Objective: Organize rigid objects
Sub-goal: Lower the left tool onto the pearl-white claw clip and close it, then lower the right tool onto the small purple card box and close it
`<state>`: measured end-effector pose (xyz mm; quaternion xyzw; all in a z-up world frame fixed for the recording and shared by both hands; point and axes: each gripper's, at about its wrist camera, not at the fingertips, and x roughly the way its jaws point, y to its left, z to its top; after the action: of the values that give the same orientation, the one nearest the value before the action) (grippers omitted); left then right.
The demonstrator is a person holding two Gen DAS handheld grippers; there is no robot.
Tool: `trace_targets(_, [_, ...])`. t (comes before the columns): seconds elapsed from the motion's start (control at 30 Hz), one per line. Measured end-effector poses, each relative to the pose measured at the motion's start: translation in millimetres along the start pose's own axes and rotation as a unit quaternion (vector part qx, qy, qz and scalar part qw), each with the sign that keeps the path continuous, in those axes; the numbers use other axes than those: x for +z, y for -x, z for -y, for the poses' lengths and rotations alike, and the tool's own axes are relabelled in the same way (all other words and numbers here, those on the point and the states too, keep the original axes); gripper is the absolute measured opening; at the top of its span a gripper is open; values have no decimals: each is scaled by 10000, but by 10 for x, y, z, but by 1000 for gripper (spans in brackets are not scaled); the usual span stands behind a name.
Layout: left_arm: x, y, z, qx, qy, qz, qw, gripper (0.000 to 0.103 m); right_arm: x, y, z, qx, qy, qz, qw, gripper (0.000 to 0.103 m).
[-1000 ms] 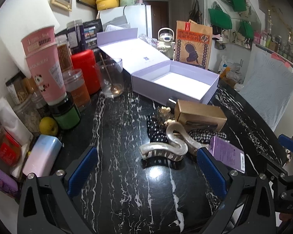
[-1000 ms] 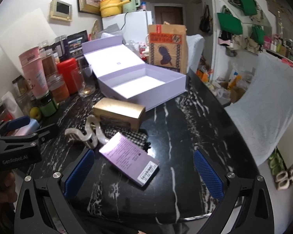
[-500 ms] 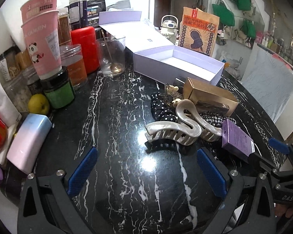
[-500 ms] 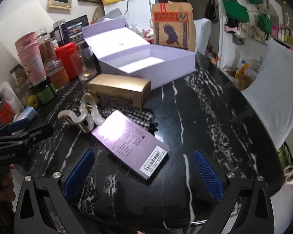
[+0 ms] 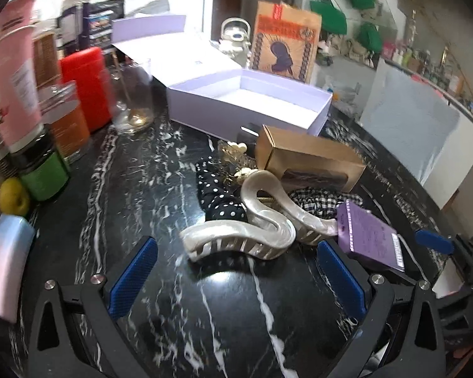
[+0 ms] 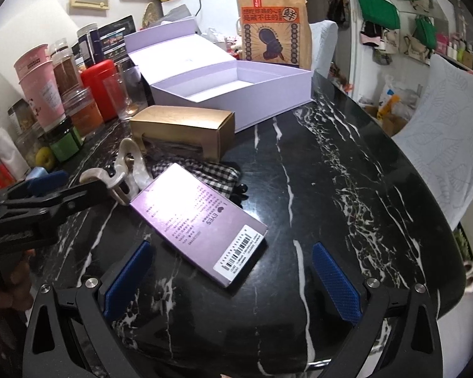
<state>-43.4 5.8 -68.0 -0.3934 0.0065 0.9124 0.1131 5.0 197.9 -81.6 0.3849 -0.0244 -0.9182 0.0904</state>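
We see a black marble table [image 6: 347, 163] carrying an open lavender box [image 6: 236, 94] at twelve o'clock, a gold carton [image 6: 183, 126] before it, a pearl hair claw [image 5: 246, 236], a purple packet [image 6: 198, 220], and jars [image 5: 44, 170] at nine o'clock.

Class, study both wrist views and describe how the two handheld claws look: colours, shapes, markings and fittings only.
Both the left claw and right claw have black frames with triangular cut-outs, silver screw heads, and two fingers carrying blue cross-hatched pads. In the right wrist view, the left claw's black body bears blurred white lettering, gripped by a bare hand. No cables show.
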Motion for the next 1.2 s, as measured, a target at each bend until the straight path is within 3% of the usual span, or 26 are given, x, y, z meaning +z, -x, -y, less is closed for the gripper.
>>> trace_targets(0.2, [41, -271, -20, -115, 13, -438, 9990, 103, -6, -13, 25, -19, -26, -19, 10000, 103])
trace_targets(0.3, [25, -330, -21, -144, 81, -475, 9987, 103, -5, -20, 33, -8, -37, -24, 10000, 103])
trace_targets(0.47, [39, -326, 7, -184, 41, -335, 9993, 103, -9, -25, 62, -22, -61, 1, 10000, 103])
trace_targets(0.53, [41, -308, 28, -211, 6, -280, 9994, 96, -12, -21, 74, -14, -78, 5, 10000, 103])
trace_targets(0.6, [37, -294, 46, -252, -22, -225, 9994, 80, -12, -18, 77, -23, -73, 15, 10000, 103])
trace_targets(0.87, [-54, -179, 87, -254, -196, -121, 9994, 79, -12, -8, 65, 0, 4, 60, 10000, 103])
trace_targets(1.2, [-181, 102, -108, -71, 97, 18, 9999, 79, -2, -81, -2, 307, 11, -3, 9995, 103])
